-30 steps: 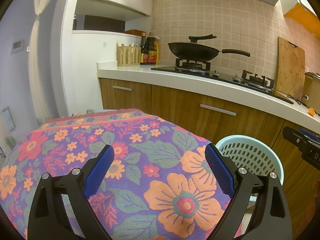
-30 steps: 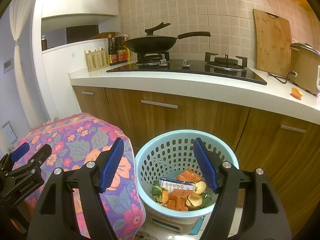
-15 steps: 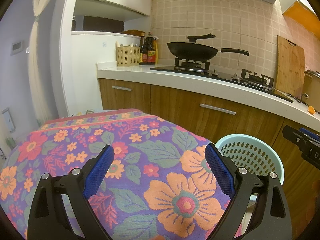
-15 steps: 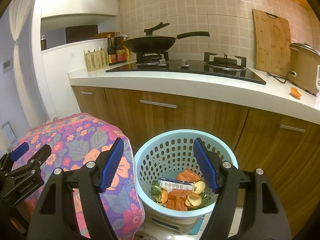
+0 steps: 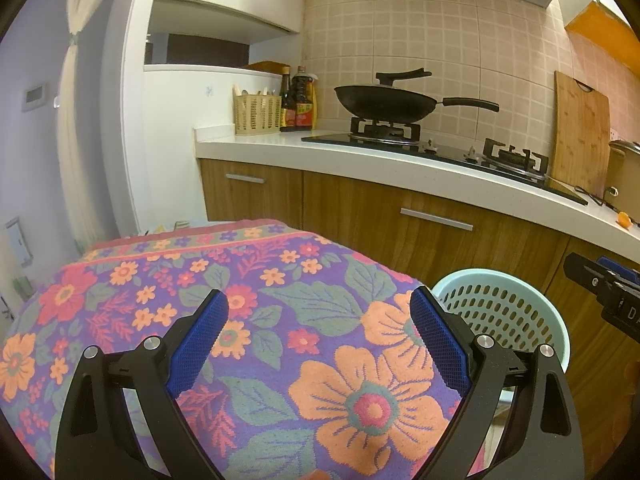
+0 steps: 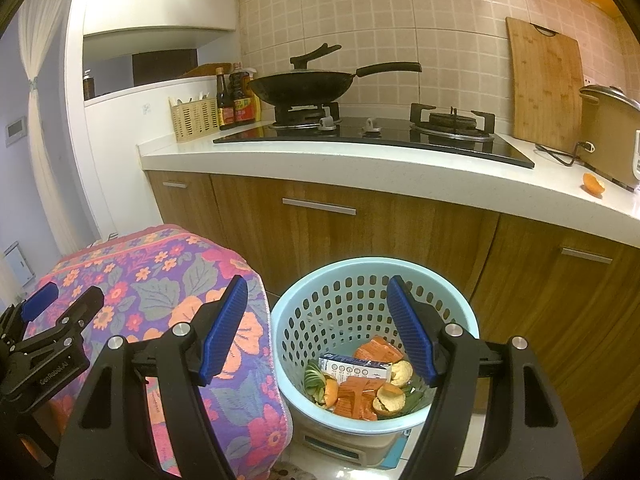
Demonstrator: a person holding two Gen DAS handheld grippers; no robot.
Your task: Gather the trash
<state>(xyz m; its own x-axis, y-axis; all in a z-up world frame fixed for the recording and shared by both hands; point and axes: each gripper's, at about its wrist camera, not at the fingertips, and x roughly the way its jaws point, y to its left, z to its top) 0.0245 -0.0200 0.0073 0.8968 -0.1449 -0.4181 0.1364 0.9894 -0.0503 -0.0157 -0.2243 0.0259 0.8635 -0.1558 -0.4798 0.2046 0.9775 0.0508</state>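
A light blue perforated trash basket (image 6: pixel 372 276) stands on the floor by the cabinets; it also shows in the left wrist view (image 5: pixel 500 312). It holds orange peels (image 6: pixel 388 396), orange wrappers, a small white and blue box (image 6: pixel 354 369) and green scraps. One orange peel (image 6: pixel 594 183) lies on the white counter at the right. My right gripper (image 6: pixel 316 324) is open and empty, above the basket's near rim. My left gripper (image 5: pixel 320 336) is open and empty over the floral cloth (image 5: pixel 280 320).
The floral cloth (image 6: pixel 160 280) covers a rounded surface left of the basket. The counter (image 6: pixel 360 164) carries a gas hob with a black wok (image 6: pixel 304 86), a cutting board (image 6: pixel 546 84), a rice cooker (image 6: pixel 612 132), sauce bottles and a utensil basket (image 6: pixel 194 120). Wooden cabinets stand below.
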